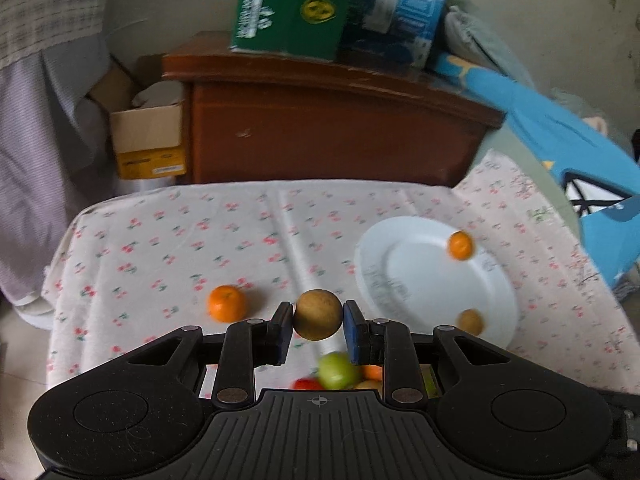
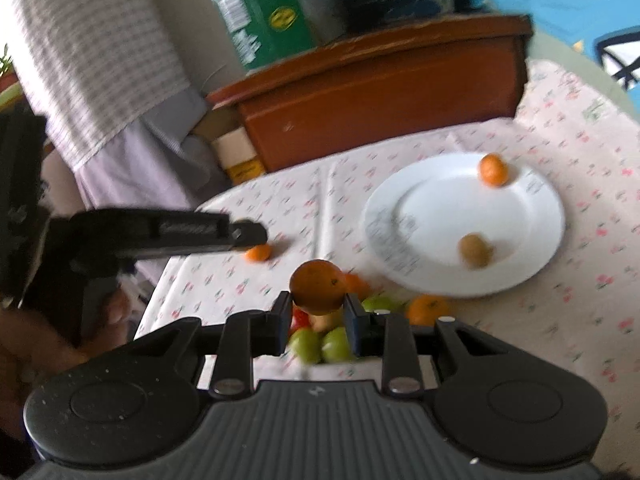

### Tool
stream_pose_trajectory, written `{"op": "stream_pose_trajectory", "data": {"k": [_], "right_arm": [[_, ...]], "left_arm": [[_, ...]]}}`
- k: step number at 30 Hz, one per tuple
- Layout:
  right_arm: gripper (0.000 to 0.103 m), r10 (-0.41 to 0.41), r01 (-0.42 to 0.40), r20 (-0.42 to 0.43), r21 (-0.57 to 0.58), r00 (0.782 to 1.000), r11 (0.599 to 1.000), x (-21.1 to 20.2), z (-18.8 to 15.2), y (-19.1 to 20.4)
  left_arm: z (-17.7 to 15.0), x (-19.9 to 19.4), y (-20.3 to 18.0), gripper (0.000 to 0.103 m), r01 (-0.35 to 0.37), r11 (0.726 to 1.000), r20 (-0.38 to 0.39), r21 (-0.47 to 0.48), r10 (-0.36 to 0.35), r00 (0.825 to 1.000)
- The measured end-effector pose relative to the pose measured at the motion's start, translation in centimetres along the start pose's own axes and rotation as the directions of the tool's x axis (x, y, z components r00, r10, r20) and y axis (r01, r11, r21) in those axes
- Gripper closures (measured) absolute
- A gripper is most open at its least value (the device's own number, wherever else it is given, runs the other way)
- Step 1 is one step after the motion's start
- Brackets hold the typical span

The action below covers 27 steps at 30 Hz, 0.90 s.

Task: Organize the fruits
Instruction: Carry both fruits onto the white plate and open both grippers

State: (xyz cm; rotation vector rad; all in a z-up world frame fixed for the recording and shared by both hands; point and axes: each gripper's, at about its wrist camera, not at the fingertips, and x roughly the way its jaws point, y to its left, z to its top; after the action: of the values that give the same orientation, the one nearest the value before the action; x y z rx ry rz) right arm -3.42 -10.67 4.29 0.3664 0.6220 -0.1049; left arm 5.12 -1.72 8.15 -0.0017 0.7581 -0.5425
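My left gripper (image 1: 318,322) is shut on a round brown fruit (image 1: 318,314) and holds it above the floral tablecloth (image 1: 180,240). My right gripper (image 2: 318,312) is shut on an orange fruit (image 2: 318,286) above a pile of fruit (image 2: 320,342). A white plate (image 1: 420,276) holds a small orange (image 1: 461,245) and a small brown fruit (image 1: 471,321). The plate (image 2: 440,216) also shows in the right wrist view with the orange (image 2: 494,170) and the brown fruit (image 2: 475,250). A loose orange (image 1: 227,303) lies on the cloth left of my left gripper.
A wooden cabinet (image 1: 328,120) stands behind the table with a green carton (image 1: 292,4) and a blue box (image 1: 400,8) on top. A cardboard box (image 1: 148,136) stands left of it. Blue fabric (image 1: 560,152) hangs at the right. Another orange (image 2: 428,308) lies near the plate.
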Motion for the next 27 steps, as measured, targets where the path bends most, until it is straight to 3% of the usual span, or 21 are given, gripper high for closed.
{"op": "stream_pose_trajectory", "data": {"k": [11,18,27], "right_arm": [[0.075,-0.089,0.085,0.077,0.058,0.993,0.995,-1.9,5.3,-5.6],[0.075,-0.14,0.135,0.041,0.11,0.989,0.985,-0.2,6.5,-9.1],[0.075,-0.171,0.174,-0.031,0.162,0.985,0.971,2.4,6.1,-11.5]], "left_arm": [[2.2,1.9,-5.2,0.079,0.092,0.993,0.003,0.071,-0.092,0.996],[2.1,5.2,-6.9,0.079,0.132,0.986,-0.054,0.101,-0.127,0.99],[1.3,8.0,-7.0,0.079,0.132,0.986,-0.101,0.102,-0.122,0.987]]}}
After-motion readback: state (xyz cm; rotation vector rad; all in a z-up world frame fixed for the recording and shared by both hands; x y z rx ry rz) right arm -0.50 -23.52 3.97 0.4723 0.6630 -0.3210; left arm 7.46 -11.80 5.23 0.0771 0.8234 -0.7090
